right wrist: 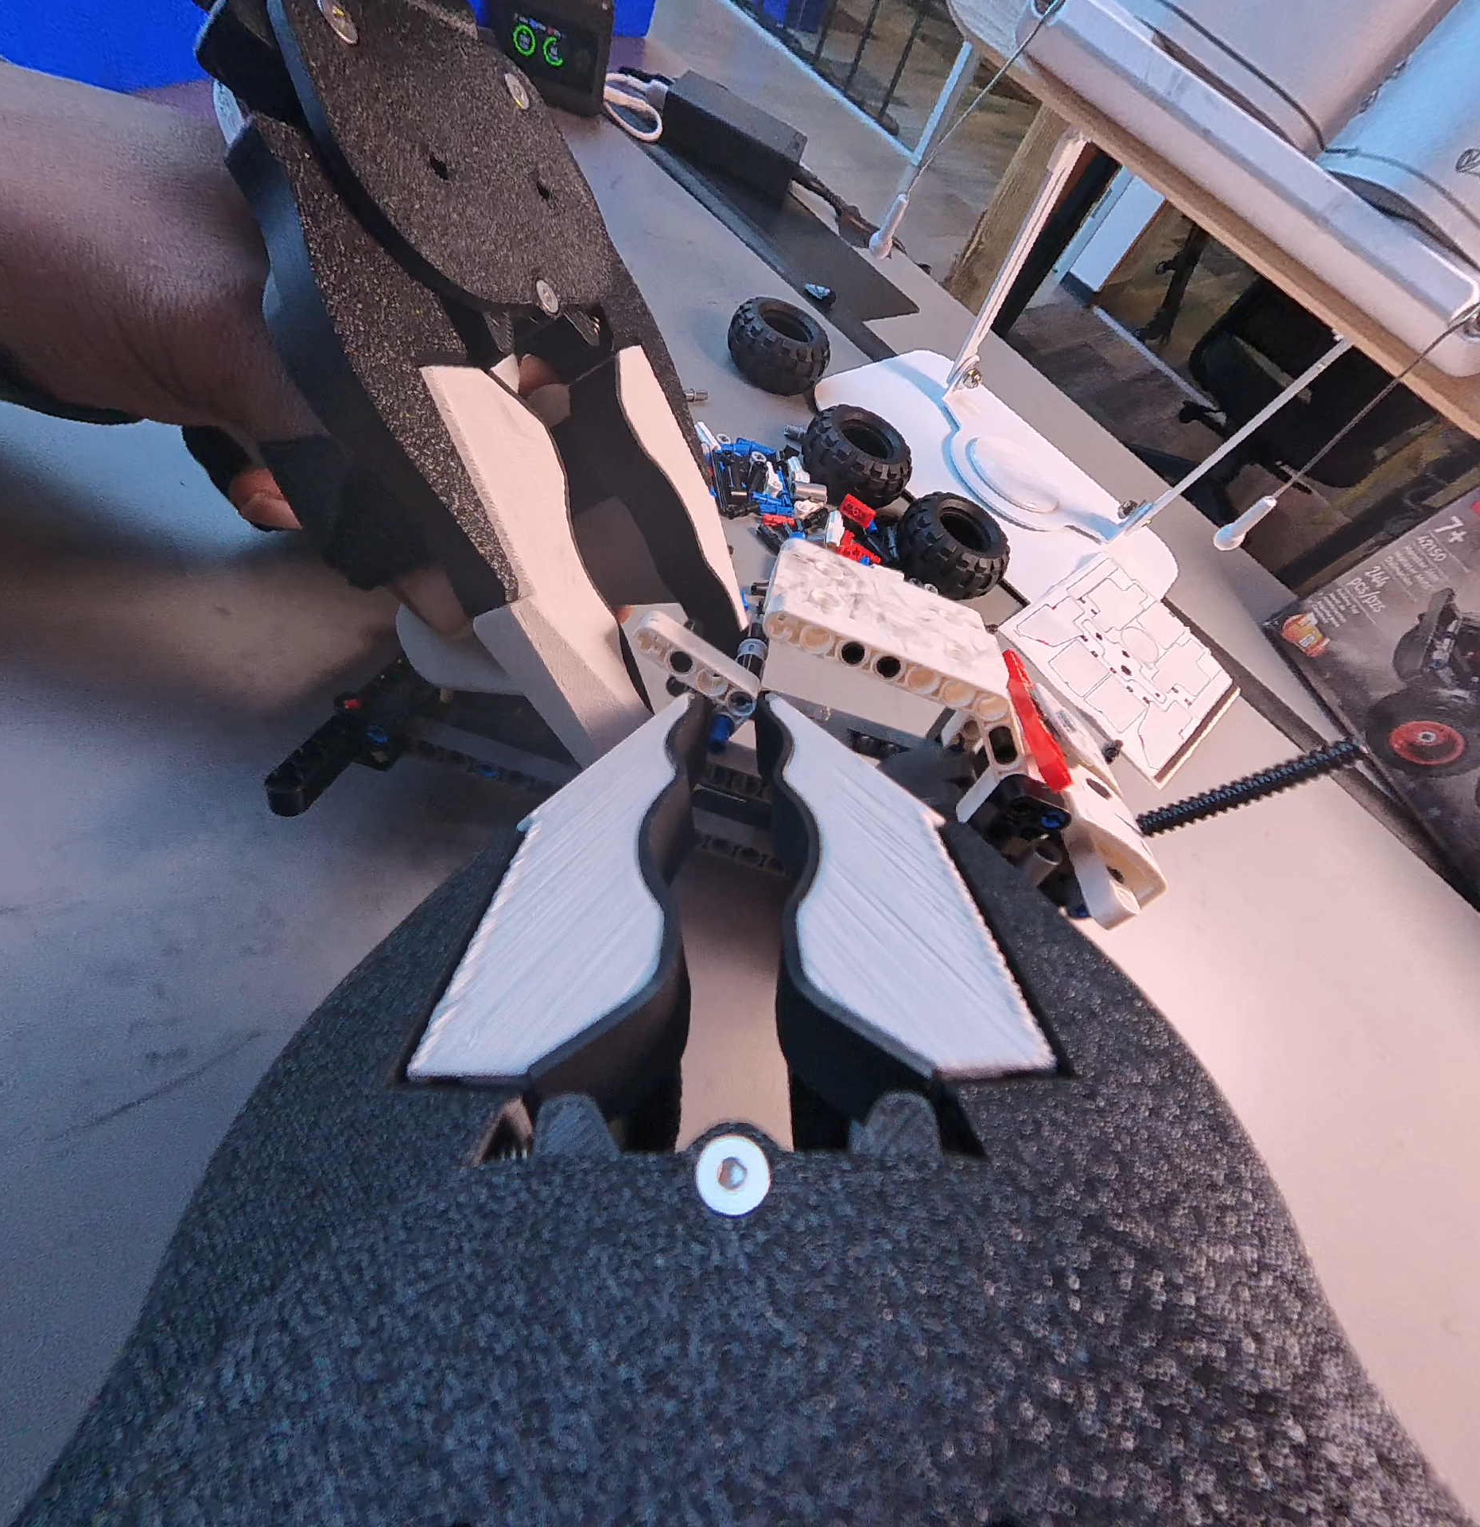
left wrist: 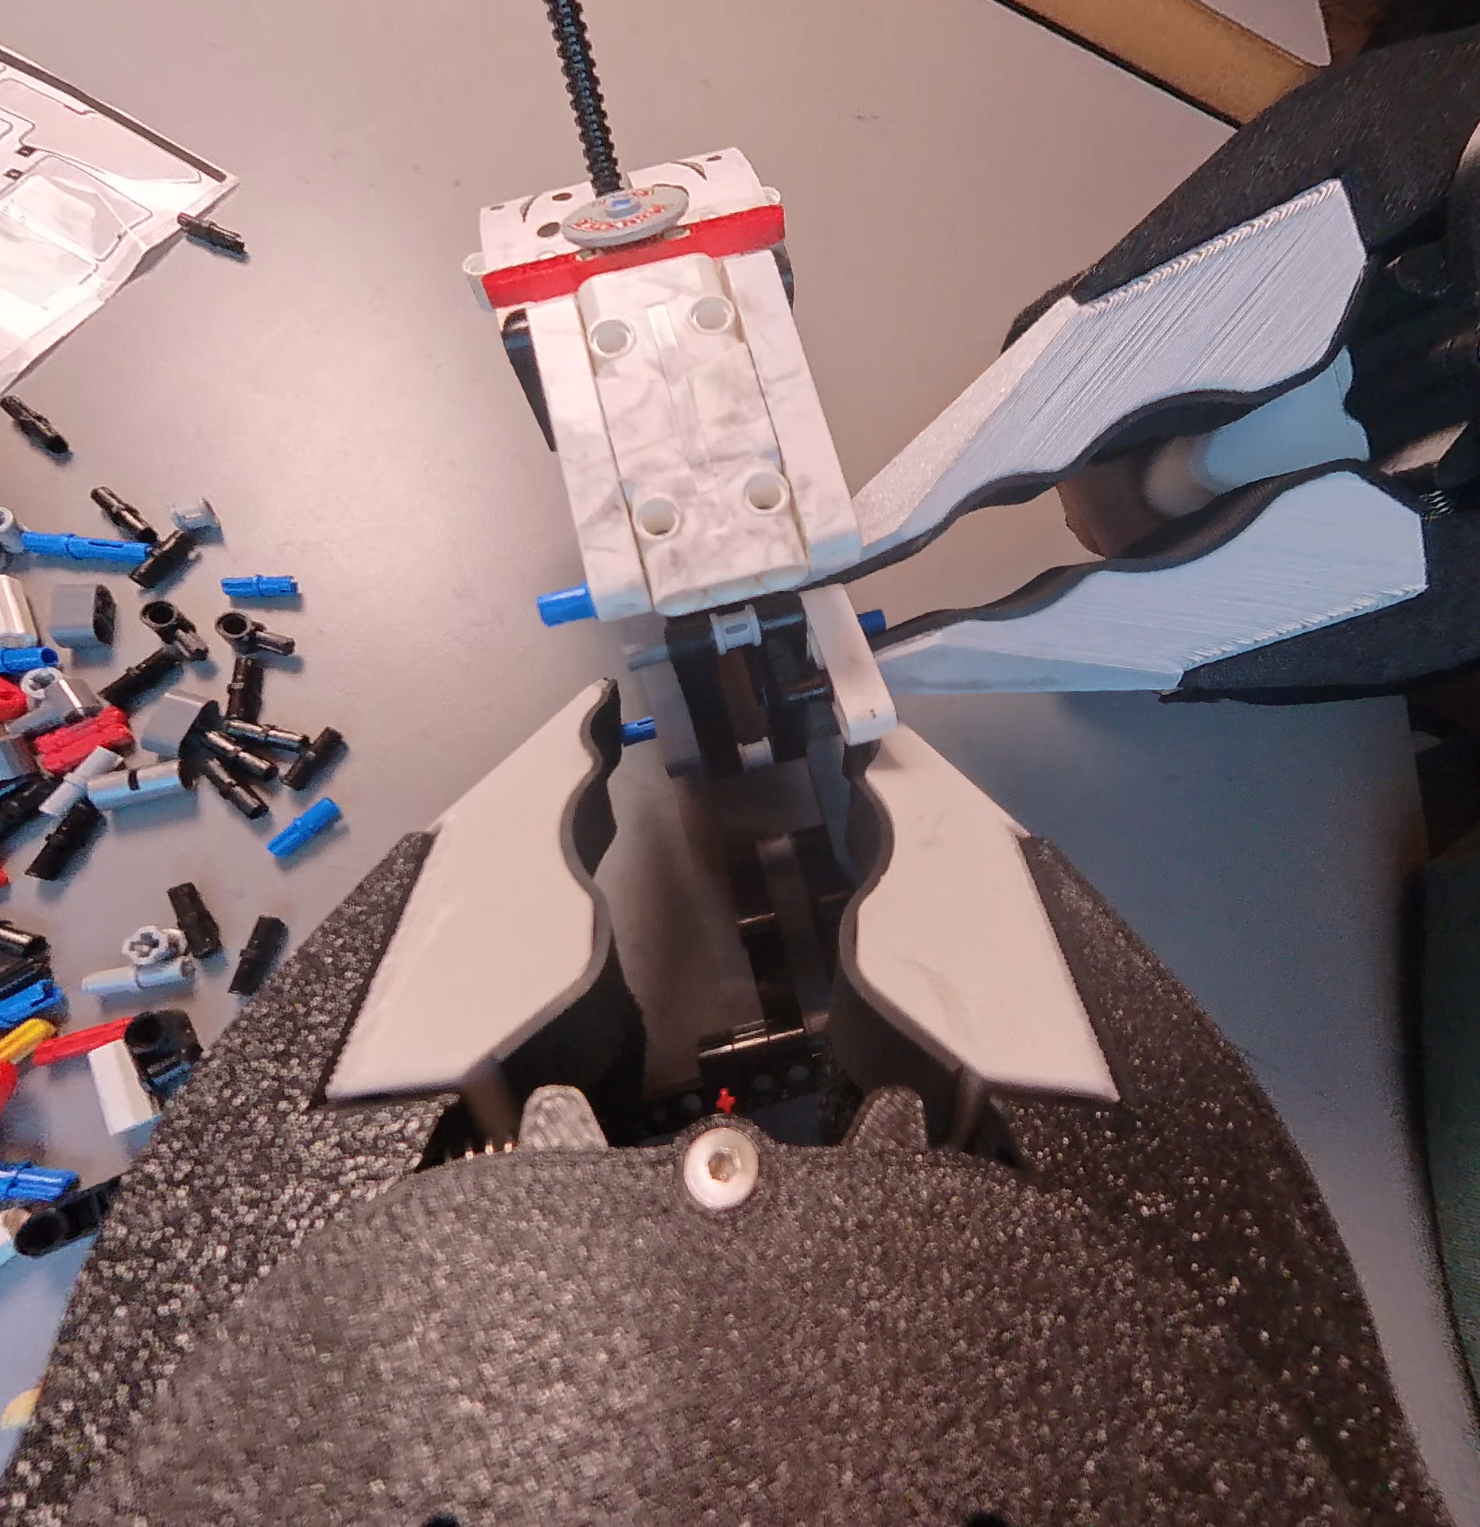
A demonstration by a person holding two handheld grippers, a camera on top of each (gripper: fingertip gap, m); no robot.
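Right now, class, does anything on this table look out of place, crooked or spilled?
Yes. The white toy car body sits tilted up at an angle, hinged off its black frame, held between the left gripper and right gripper. Small loose pieces lie scattered in an untidy heap.

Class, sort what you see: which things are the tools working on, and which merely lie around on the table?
Worked on: left tool, right tool, truck model, blue pin on its side.
Lying around: loose pieces, three tyres, sticker sheet, box.
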